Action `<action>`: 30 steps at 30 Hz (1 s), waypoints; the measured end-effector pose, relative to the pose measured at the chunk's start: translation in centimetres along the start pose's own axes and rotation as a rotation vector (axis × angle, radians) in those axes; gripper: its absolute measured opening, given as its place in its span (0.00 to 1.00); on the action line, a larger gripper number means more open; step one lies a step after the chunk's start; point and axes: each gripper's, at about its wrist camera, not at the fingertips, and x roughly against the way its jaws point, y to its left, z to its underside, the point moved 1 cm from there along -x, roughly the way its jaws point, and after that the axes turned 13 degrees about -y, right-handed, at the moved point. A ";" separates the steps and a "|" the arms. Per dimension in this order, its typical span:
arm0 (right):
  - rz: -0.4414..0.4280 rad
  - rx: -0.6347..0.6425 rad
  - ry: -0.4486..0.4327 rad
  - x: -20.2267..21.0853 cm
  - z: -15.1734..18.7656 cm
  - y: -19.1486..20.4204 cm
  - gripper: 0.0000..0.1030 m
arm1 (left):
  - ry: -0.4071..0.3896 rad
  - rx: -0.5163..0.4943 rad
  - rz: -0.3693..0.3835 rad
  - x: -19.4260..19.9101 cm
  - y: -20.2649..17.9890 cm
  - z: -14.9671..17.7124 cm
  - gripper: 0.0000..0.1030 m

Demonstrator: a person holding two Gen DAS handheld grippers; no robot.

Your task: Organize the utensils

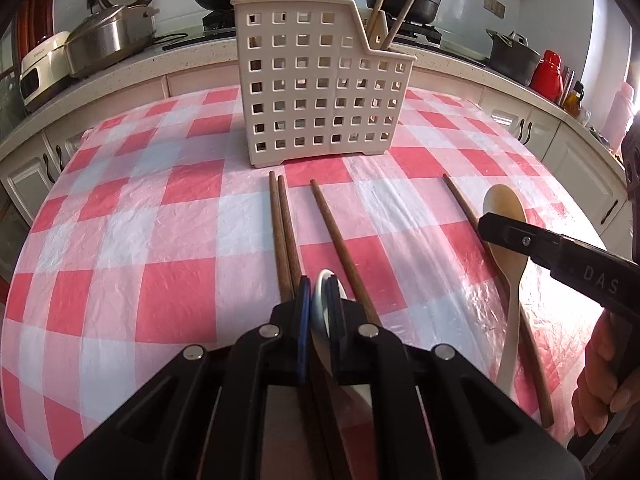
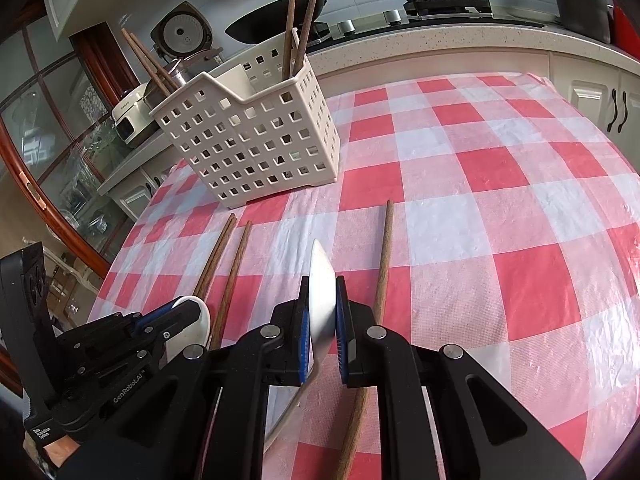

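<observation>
Gripping one spoon per hand is the step in hand. Confirm both grips before lifting:

- Check the left gripper (image 1: 318, 300): jaws narrow, pinched on the white spoon (image 1: 322, 280) at its bowl, low over the tablecloth (image 1: 160, 240), between the loose chopsticks.
- Check the right gripper (image 2: 322, 292): jaws narrow, clamped on the beige spoon (image 2: 320, 264), held edge-up. Cannot tell whether its handle rests on the cloth.

Procedure, as judged from the layout:

1. Hold each pinch firm; expect the glazed white bowl to slip if the pads sit on its curve.
2. Lift straight up to clear the chopsticks on either side.
3. Carry one spoon at a time to the basket (image 1: 312, 92), standing upright at the far side of the cloth.
4. Tilt handle-down over a free compartment, lower, then release.
5. Avoid knocking the chopsticks already standing inside.

Inventory:

- Count two spoons, both gripped.
- Count four chopsticks on the cloth: a touching pair (image 1: 282, 232), a single (image 1: 340, 240) near it, another single (image 2: 384, 260) just beside the beige spoon.
- Count four chopsticks in the basket: two upright (image 2: 300, 20), two leaning (image 2: 144, 60) at the other end.
- Count one basket.
</observation>
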 end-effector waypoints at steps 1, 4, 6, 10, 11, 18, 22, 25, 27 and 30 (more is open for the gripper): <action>-0.001 0.002 0.001 0.0 0.0 0.1 0.11 | -0.003 0.002 -0.001 0.1 0.1 0.0 0.08; -0.003 0.006 0.001 0.2 0.0 0.3 0.11 | -0.021 0.014 -0.006 0.8 0.5 -0.3 0.08; -0.003 0.011 -0.002 0.3 0.0 0.5 0.11 | -0.039 0.023 -0.009 1.5 0.7 -0.7 0.08; -0.009 0.030 -0.017 0.7 -0.3 1.1 0.11 | -0.097 0.017 -0.025 3.3 0.8 -1.3 0.08; -0.011 0.038 -0.023 0.9 -0.3 1.3 0.11 | -0.108 0.016 -0.028 3.6 0.8 -1.4 0.08; -0.009 0.147 -0.084 2.5 -0.6 3.6 0.11 | -0.218 0.038 -0.062 6.5 1.2 -2.0 0.08; -0.010 0.157 -0.084 2.8 -0.5 4.0 0.11 | -0.264 0.058 -0.070 8.2 1.8 -2.5 0.09; -0.017 0.167 -0.075 3.1 -0.1 4.5 0.11 | -0.281 0.064 -0.072 9.4 2.0 -2.7 0.09; -0.022 0.182 -0.064 3.2 0.4 4.9 0.11 | -0.283 0.064 -0.070 9.8 2.0 -2.5 0.09; -0.027 0.182 -0.036 3.0 1.3 5.2 0.11 | -0.270 0.064 -0.085 10.0 2.2 -2.2 0.09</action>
